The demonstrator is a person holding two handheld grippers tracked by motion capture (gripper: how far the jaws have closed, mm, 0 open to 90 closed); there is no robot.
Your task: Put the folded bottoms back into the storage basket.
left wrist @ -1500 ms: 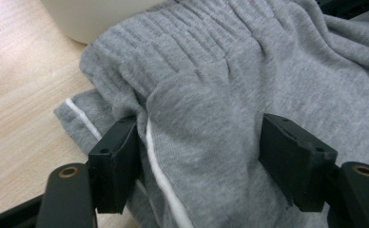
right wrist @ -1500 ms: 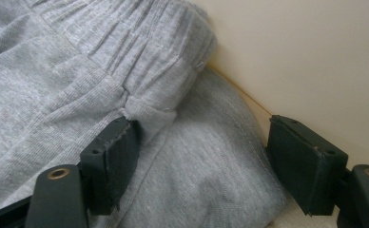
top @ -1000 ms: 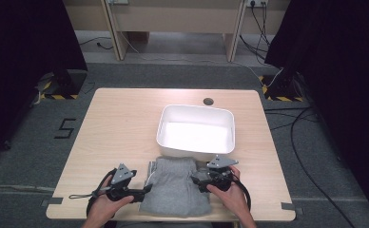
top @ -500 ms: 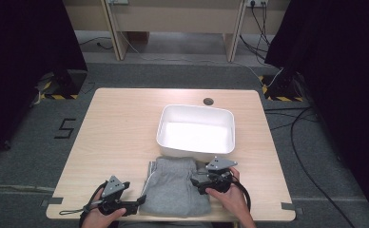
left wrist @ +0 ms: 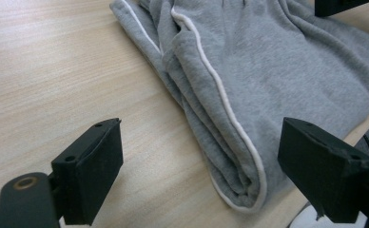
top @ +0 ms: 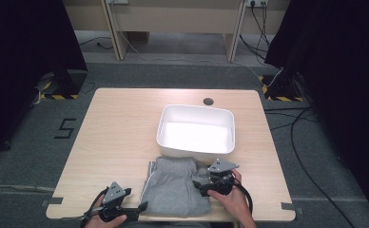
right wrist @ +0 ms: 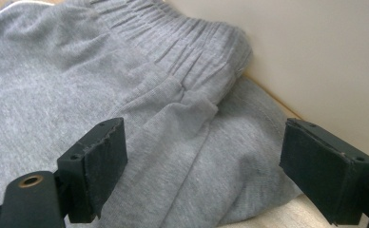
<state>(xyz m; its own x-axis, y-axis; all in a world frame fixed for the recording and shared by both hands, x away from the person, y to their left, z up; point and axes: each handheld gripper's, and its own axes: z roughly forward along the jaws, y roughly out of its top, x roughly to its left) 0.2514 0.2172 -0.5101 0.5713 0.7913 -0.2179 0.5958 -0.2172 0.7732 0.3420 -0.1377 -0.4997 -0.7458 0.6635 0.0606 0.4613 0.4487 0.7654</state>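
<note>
The pale wooden tabletop [top: 116, 142] spans the middle of the high view, with a white tub [top: 195, 129] just right of centre. Below it, at the lower middle, lies the folded grey garment [top: 175, 186] with white piping — touching the tub's near wall. The right hand-held gripper [top: 202, 182] sits at its right edge, jaws spread over the waistband; the left hand-held gripper [top: 142, 207], lower left, is spread at the folded corner — neither pinches the cloth.

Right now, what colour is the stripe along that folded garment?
White, on the grey garment; clearest in the left gripper view.
</note>
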